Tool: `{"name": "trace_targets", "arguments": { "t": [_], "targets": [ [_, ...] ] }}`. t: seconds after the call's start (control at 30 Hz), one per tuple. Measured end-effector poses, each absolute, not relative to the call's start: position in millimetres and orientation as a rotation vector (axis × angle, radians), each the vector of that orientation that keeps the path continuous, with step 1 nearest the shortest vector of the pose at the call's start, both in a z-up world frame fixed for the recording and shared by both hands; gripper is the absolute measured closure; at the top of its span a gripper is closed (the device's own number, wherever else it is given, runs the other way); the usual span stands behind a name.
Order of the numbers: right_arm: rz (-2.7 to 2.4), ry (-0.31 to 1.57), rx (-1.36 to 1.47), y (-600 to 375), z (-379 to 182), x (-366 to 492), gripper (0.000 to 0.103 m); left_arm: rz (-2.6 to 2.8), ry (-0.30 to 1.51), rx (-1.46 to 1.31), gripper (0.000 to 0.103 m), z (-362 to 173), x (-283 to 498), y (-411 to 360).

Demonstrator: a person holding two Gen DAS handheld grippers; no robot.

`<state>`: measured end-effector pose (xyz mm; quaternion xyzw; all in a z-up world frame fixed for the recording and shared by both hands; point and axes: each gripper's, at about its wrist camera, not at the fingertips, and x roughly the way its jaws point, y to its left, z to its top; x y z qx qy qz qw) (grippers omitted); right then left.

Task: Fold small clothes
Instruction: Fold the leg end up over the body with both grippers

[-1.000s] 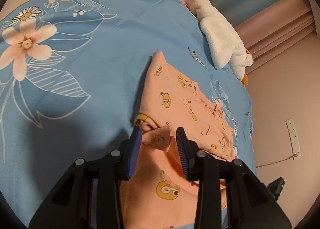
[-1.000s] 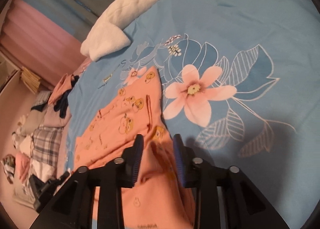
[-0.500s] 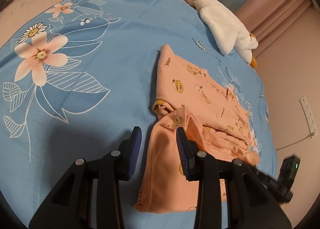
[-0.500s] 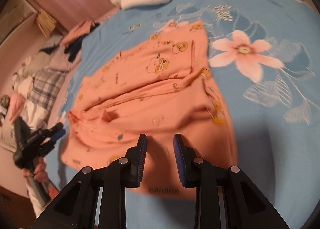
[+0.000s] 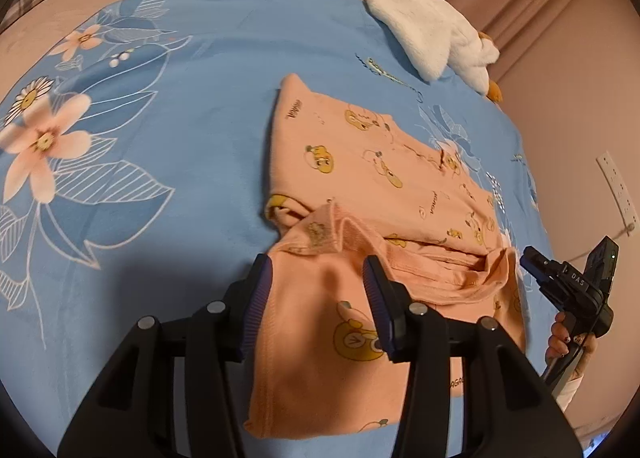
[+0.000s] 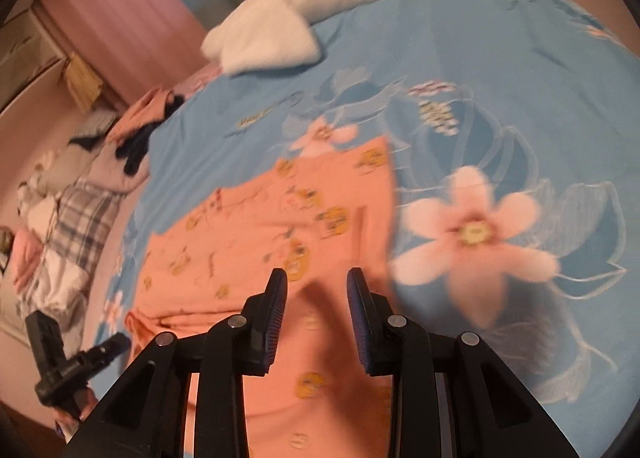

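**First fold down, more to go**

Blue floral bedspread (image 5: 192,106), peach top (image 5: 360,186) lying on it. Near part is folded over onto the rest; the bundle is loose, so folds remain.

My left claw (image 5: 318,290) is opening above the cloth, gripping nothing. Right claw (image 6: 316,298) is narrow and empty.

Left view is sharp and shows the fold edge. Right view is blurred but shows a clothes pile (image 6: 68,218).

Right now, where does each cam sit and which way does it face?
Left wrist: on the left gripper, angled down at the orange garment on the blue bedspread; jaws opening, nothing gripped.
Right wrist: on the right gripper, same garment, blurred; own fingers only.
Shared: garment, bedspread, white plush goose, and each sees the other gripper.
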<state>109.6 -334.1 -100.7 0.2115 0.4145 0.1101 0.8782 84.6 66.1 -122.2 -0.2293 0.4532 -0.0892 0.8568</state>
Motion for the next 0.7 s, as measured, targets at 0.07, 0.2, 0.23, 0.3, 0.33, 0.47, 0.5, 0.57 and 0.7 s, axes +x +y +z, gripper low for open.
{"name": "trace_targets", "arguments": {
  "t": [0.07, 0.2, 0.23, 0.3, 0.33, 0.47, 0.5, 0.57, 0.7],
  "targets": [
    [0.204, 0.864, 0.446, -344, -101, 108, 0.071, -0.197, 0.957, -0.474, 0.055, -125, 88, 63],
    [0.221, 0.882, 0.451, -347, -107, 108, 0.06, -0.202, 0.973, -0.442, 0.055, -131, 94, 53],
    [0.228, 0.887, 0.45, -345, -109, 109, 0.06, -0.198, 0.969, -0.427, 0.055, -131, 95, 51],
    [0.261, 0.903, 0.458, -337, -114, 113, 0.06, -0.191, 0.965, -0.405, 0.057, -133, 96, 49],
    [0.278, 0.915, 0.459, -334, -116, 115, 0.06, -0.191, 0.968, -0.402, 0.057, -135, 98, 49],
    [0.254, 0.934, 0.374, -315, -122, 120, 0.06, -0.155, 0.966, -0.4, 0.08, -137, 101, 53],
    [0.25, 0.932, 0.357, -311, -122, 120, 0.06, -0.141, 0.964, -0.396, 0.09, -137, 101, 55],
    [0.249, 0.93, 0.329, -304, -123, 121, 0.071, -0.126, 0.958, -0.391, 0.096, -137, 101, 57],
    [0.206, 0.906, 0.282, -301, -118, 116, 0.096, -0.12, 0.924, -0.43, 0.099, -132, 95, 62]
  ]
}}
